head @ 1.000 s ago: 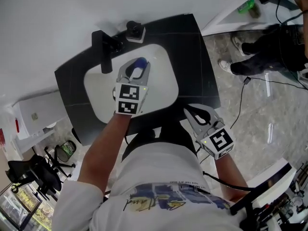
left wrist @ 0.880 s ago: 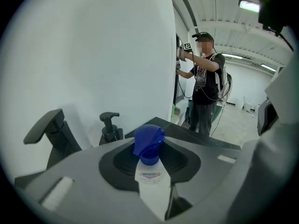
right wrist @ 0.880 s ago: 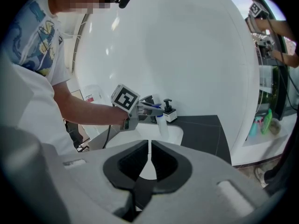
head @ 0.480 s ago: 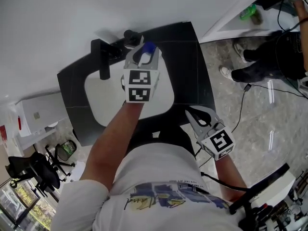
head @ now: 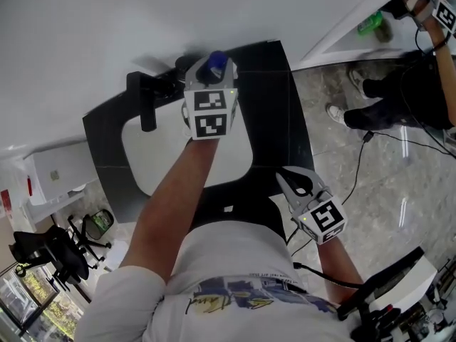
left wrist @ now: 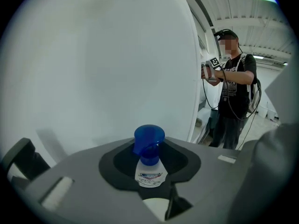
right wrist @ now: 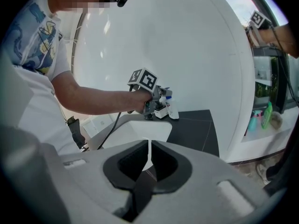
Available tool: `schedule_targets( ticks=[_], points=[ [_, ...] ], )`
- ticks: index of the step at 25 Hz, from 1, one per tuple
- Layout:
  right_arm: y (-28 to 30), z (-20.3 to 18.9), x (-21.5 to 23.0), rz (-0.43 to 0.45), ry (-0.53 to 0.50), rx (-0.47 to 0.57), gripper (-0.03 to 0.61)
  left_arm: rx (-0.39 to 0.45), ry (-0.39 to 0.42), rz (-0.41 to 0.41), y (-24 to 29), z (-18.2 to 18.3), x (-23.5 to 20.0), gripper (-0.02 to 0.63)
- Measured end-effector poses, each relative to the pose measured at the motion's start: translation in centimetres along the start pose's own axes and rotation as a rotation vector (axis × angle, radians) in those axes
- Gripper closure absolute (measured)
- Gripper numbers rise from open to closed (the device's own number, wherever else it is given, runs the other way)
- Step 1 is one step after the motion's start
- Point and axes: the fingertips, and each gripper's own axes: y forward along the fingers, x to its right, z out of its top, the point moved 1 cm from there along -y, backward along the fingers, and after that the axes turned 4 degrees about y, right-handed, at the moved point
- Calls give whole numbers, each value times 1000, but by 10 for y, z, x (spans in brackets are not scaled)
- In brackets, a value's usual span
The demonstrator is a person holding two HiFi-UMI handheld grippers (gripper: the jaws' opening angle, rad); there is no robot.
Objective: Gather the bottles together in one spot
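A small clear bottle (head: 216, 63) with a blue cap and a white label (left wrist: 150, 173) sits between the jaws of my left gripper (head: 213, 71), which is shut on it. The gripper holds it upright over the back of the black counter (head: 281, 98), close to the white wall. From the right gripper view the bottle (right wrist: 173, 107) hangs just above the counter's rear edge, beside a small white object (right wrist: 161, 110). My right gripper (head: 302, 184) is at the counter's front right corner, shut with nothing in it (right wrist: 149, 161).
A white sink (head: 153, 159) is set into the counter, with a black faucet (head: 146, 102) at its far left. A second person (head: 399, 84) stands on the stone floor to the right, by a white shelf holding green bottles (right wrist: 267, 115). A black chair (head: 43, 255) is at lower left.
My left gripper carried the blue-capped bottle from over the sink to the back of the counter near the wall. The right gripper shifted slightly along the front edge.
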Motion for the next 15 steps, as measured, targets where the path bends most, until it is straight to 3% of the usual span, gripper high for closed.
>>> schedule_targets(
  ticks=[15],
  points=[
    [6, 5, 19, 6, 6, -19, 558, 31, 12, 36, 17, 0, -4, 485]
  ],
)
